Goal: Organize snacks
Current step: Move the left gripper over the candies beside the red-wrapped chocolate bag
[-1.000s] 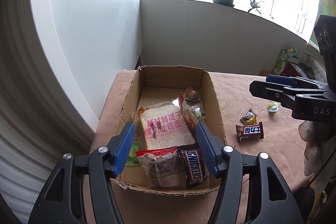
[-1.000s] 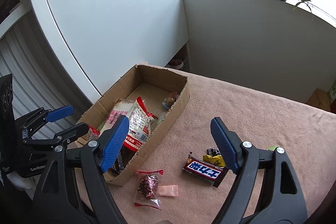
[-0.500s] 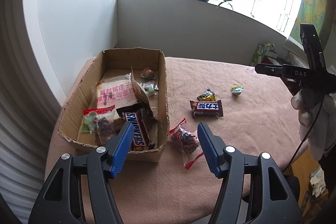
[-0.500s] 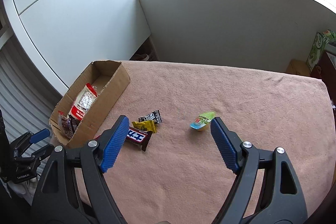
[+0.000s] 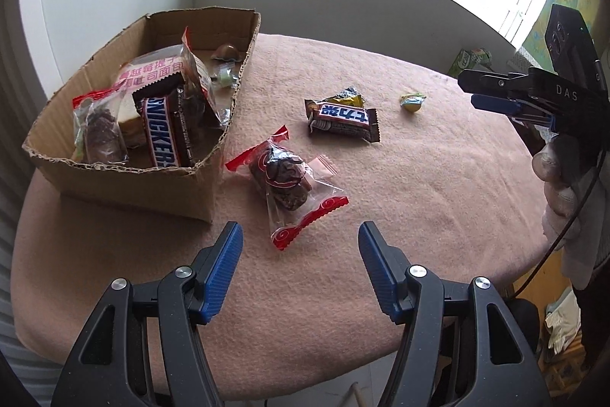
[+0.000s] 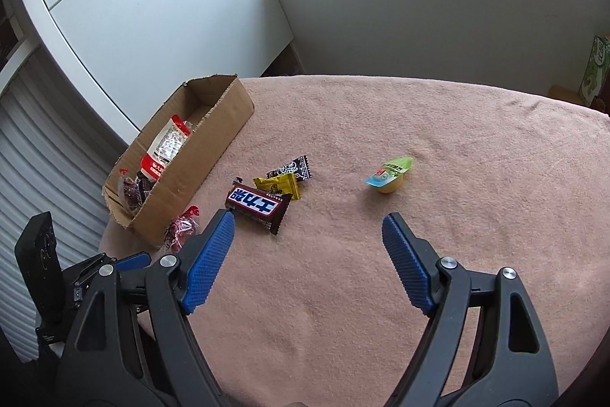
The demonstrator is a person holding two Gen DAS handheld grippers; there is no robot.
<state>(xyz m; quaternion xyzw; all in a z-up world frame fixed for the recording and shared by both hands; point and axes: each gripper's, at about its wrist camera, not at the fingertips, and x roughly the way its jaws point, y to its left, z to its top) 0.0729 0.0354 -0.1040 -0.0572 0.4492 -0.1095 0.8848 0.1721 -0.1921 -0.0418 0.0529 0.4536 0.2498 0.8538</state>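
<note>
Left wrist view | cardboard box (image 5: 126,178) part-filled w/ snacks | table: clear red-edged pack (image 5: 284,178), choc bar (image 5: 343,119), jelly cup (image 5: 411,102) left | left gripper (image 5: 300,267) & right gripper (image 6: 308,267) jaws apart, empty

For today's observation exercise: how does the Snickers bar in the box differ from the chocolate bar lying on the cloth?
The Snickers bar lies inside the cardboard box, leaning on other snacks; the chocolate bar lies flat on the pink cloth outside it. The first carries Latin lettering, the second Chinese characters. Both have brown wrappers with a blue and white logo.
</note>
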